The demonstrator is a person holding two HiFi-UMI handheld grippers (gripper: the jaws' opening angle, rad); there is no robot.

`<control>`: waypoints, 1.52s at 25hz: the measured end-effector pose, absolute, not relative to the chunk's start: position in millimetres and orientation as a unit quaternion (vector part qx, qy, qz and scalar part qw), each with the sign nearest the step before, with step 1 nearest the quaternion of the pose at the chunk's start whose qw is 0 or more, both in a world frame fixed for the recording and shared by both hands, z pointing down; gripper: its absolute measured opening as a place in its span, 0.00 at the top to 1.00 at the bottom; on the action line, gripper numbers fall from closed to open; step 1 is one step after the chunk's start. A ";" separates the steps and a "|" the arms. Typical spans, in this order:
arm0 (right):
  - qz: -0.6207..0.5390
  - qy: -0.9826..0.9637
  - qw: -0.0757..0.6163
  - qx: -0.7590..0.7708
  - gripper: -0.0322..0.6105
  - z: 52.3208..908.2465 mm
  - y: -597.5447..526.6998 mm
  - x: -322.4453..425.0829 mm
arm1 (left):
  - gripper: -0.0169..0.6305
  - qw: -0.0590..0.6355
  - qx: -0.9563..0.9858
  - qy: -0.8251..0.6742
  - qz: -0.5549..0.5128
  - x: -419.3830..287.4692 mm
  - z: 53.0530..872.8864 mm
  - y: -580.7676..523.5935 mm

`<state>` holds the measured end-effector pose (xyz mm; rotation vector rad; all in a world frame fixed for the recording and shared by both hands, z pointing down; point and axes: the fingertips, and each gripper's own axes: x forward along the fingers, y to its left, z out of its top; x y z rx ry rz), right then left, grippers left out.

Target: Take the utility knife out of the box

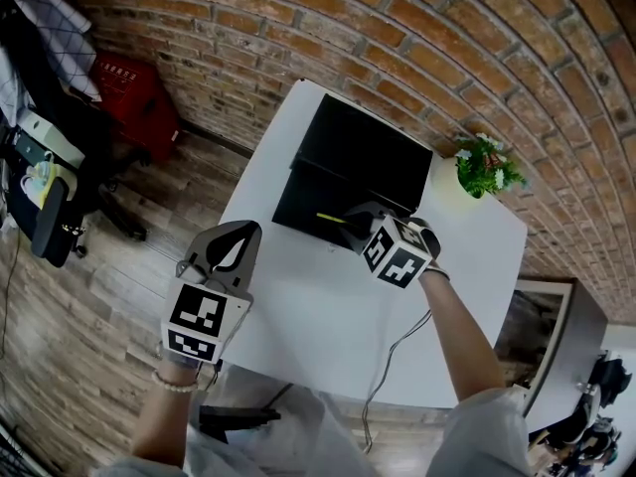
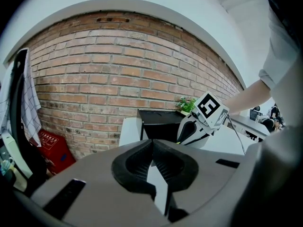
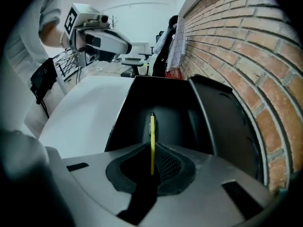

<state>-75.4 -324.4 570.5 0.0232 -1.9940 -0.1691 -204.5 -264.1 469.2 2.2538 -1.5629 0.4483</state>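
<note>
Clamped edge-on in the right gripper (image 3: 152, 148): a slim yellow utility knife (image 3: 152, 138), jaws pressed onto its rear end. Runs lengthwise straight ahead of the claw, long axis in line with the jaws, front tip jutting out over the dark inside of the open black box (image 1: 298, 205). Looks thin as a pencil from this angle, bright yellow against the black, with a small dark fitting near the far tip; blade not visible. Sits low within the box's open base, directly in front of the claw, walls rising to either side and the raised lid just beyond and to the claw's right. Cannot tell whether the knife rests on the box floor or hangs just clear of it. Calls, by the look of it, for a draw back and up along that same axis, away from the box. Far off to the claw's left, above the near edge of the white table (image 1: 328, 316): the left gripper (image 1: 241, 235), jaws shut together on nothing, well apart from the box. Behind the box, a red brick wall (image 1: 417, 38).
</note>
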 end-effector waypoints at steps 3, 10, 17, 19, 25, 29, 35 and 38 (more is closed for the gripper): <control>-0.070 -0.847 0.525 0.034 0.87 562.0 -330.9 -75.4 | 0.95 0.173 0.800 -0.553 0.159 -203.0 464.3 -263.0; -0.069 -0.868 0.484 0.089 0.87 526.1 -335.8 -72.7 | 0.95 0.153 0.806 -0.550 0.156 -193.2 440.4 -257.3; -0.038 -0.898 0.393 0.195 0.87 470.6 -337.6 -66.7 | 0.95 0.122 0.823 -0.532 0.159 -180.4 408.0 -253.0; -0.038 -0.901 0.372 0.220 0.87 454.1 -336.4 -64.3 | 0.95 0.113 0.829 -0.525 0.159 -178.0 398.9 -251.6; -0.026 -0.905 0.306 0.296 0.87 407.4 -325.4 -52.6 | 0.95 0.089 0.845 -0.504 0.154 -169.4 371.3 -245.6; -0.006 -0.906 0.258 0.334 0.87 382.2 -315.4 -43.4 | 0.95 0.079 0.853 -0.495 0.144 -163.3 355.2 -242.8; -0.003 -0.907 0.203 0.370 0.87 344.5 -291.3 -27.6 | 0.95 0.064 0.859 -0.494 0.118 -151.5 327.6 -234.2; -0.006 -0.903 0.178 0.390 0.87 327.1 -278.3 -15.1 | 0.95 0.052 0.863 -0.489 0.119 -141.0 318.3 -226.1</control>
